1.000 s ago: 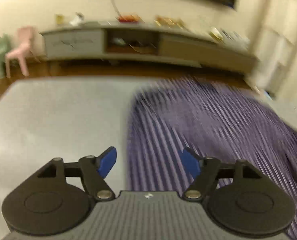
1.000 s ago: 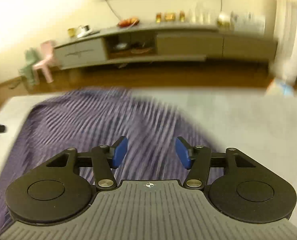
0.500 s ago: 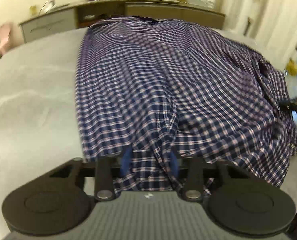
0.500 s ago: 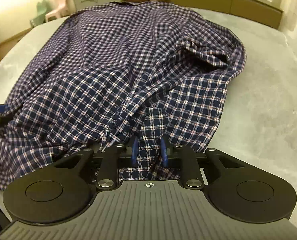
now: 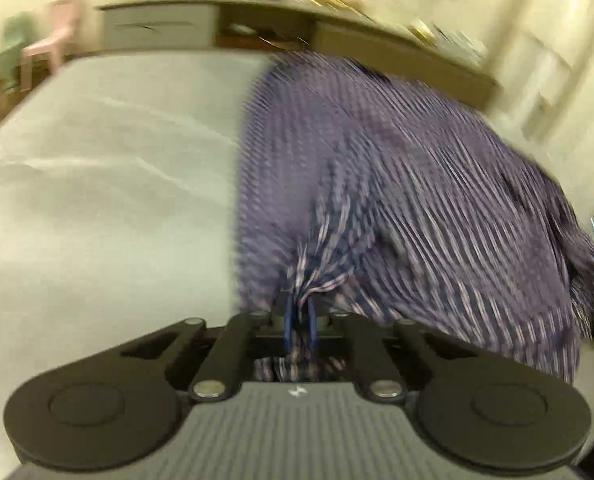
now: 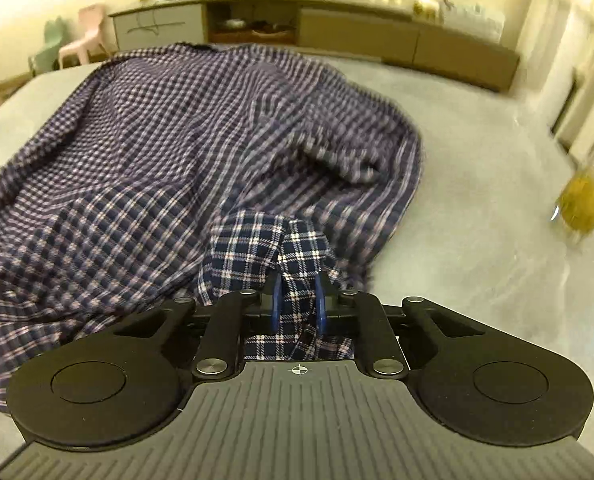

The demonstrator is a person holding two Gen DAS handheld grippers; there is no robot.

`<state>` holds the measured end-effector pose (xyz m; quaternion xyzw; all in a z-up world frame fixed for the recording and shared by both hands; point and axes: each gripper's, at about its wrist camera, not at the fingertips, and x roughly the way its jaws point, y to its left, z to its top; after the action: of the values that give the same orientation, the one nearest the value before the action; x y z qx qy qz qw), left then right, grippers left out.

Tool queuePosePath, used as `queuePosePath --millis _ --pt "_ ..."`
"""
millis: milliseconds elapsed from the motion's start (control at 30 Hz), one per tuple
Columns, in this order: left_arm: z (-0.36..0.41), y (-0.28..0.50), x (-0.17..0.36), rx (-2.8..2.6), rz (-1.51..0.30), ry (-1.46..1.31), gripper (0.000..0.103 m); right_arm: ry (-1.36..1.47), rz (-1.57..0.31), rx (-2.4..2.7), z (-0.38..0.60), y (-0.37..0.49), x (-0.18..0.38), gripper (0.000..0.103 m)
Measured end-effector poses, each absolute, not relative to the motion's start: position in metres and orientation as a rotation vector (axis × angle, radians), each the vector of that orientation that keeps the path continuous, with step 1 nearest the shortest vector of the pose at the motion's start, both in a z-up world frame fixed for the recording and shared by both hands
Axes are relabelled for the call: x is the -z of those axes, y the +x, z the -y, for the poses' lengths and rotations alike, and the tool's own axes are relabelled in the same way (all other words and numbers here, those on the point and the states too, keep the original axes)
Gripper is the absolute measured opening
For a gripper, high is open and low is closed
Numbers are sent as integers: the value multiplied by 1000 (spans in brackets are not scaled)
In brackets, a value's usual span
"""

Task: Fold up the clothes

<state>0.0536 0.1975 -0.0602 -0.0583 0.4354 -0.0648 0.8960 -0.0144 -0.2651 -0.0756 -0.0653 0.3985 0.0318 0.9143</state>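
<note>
A dark blue and white checked shirt (image 5: 397,168) lies spread over the grey table (image 5: 97,200), blurred by motion in the left wrist view. My left gripper (image 5: 300,308) pinches a bunched fold of the shirt's near edge; its jaws are still closing, with the blue pads tight on the cloth. In the right wrist view the shirt (image 6: 157,152) shows sharply, rumpled into a ridge on its right side. My right gripper (image 6: 299,292) is shut on another fold of the near edge, and cloth hangs below the pads.
Bare grey table (image 6: 477,200) lies right of the shirt. A glass jar (image 6: 585,204) with yellow contents stands near the right edge. Beyond the table, a long low cabinet (image 6: 357,36) runs along the wall and a pink chair (image 6: 85,36) stands at far left.
Both grippers were open over the shirt a second ago. Both then came down to its near edge and closed on folds of cloth, and the left view is still moving.
</note>
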Motion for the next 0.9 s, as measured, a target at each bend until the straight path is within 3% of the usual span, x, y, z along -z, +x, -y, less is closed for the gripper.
queuePosePath --millis 133,300,367,433,467,500,600,733,833,900 --pt "-242 74 17 -21 -788 -111 8 -215 -682 85 295 -9 34 8" --pt "-249 95 31 -75 -879 -49 29 -523 -715 319 323 15 52 11" --pt "-226 100 49 25 -954 -14 55 -546 -752 382 331 22 71 22" --pt "-213 102 62 44 -973 -8 63 -365 -725 308 322 9 66 28" --pt "-209 105 67 63 -989 -42 63 -275 -710 270 318 2 63 43" --pt "-206 107 72 82 -1005 -76 63 -186 -695 230 314 -4 61 49" --pt "-201 117 84 122 -1027 -171 63 14 -726 -3 289 -15 55 55" --pt "-200 121 97 158 -1027 -201 54 65 -769 -148 261 -19 67 62" --pt "-194 126 103 202 -1033 -195 2 43 -798 -164 251 -13 79 62" --pt "-195 128 102 187 -1006 -175 1 61 -800 -161 254 -12 83 62"
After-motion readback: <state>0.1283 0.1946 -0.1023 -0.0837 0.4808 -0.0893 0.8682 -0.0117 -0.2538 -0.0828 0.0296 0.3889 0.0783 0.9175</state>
